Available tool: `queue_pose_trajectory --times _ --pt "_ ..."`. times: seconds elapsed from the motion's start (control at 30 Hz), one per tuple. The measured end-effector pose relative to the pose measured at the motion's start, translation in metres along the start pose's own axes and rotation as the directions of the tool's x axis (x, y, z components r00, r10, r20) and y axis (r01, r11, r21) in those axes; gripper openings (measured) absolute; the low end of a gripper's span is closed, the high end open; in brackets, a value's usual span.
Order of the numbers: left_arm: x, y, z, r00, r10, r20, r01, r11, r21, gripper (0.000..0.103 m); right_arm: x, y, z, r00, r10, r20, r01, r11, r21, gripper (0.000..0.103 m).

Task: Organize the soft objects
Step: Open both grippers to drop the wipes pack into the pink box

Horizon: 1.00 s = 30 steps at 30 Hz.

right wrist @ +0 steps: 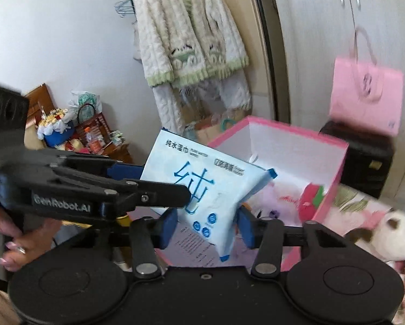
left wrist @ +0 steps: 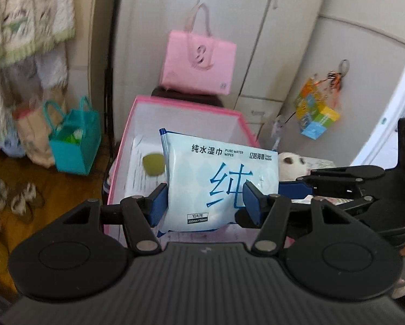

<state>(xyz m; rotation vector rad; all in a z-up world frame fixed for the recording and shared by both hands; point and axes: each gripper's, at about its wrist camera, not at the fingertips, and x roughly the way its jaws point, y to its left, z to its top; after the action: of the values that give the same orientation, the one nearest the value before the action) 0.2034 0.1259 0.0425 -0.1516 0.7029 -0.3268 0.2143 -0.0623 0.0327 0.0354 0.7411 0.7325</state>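
Note:
A light blue pack of wet wipes (left wrist: 218, 181) is held upright above the open pink box (left wrist: 186, 105). My left gripper (left wrist: 205, 200) is shut on the pack's sides. My right gripper (right wrist: 206, 228) is also shut on the same pack (right wrist: 202, 187), near its lower end; its arm reaches in from the right in the left wrist view (left wrist: 346, 178). The pink box (right wrist: 291, 132) holds a red plush (right wrist: 312, 197), a pale purple plush (right wrist: 267, 203) and a green object (left wrist: 153, 163). A white plush with brown patches (right wrist: 392, 235) lies outside the box, to the right.
A pink bag (left wrist: 198, 62) hangs on the cabinet behind the box, above a black case (right wrist: 365, 157). A teal bag (left wrist: 75, 143) stands on the wooden floor at left. A fluffy cardigan (right wrist: 191, 35) hangs on the wall. A colourful cube (left wrist: 316, 111) hangs at right.

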Motion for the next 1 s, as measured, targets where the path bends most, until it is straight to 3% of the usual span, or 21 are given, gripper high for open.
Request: queue_pose_trajectory --times 0.27,0.4,0.7,1.0 --pt "0.042 0.024 -0.003 0.994 0.004 -0.106 -0.007 0.999 -0.033 0.057 0.043 -0.015 -0.007 0.996 -0.005 -0.094 0.008 0.999 0.032 0.05" --pt "0.052 0.021 -0.008 0.991 0.043 -0.129 -0.044 0.999 -0.009 0.057 0.047 -0.008 -0.009 0.993 -0.029 -0.118 0.024 0.999 -0.042 0.053" --pt "0.039 0.004 -0.015 0.989 0.142 -0.035 -0.138 0.985 0.105 0.061 0.05 0.0 -0.009 0.984 -0.123 -0.128 0.107 0.986 -0.126 0.054" --pt "0.0 -0.003 -0.019 0.996 0.089 0.011 -0.089 0.994 0.062 0.068 0.016 0.007 -0.013 0.986 -0.146 -0.078 0.134 0.98 -0.148 0.055"
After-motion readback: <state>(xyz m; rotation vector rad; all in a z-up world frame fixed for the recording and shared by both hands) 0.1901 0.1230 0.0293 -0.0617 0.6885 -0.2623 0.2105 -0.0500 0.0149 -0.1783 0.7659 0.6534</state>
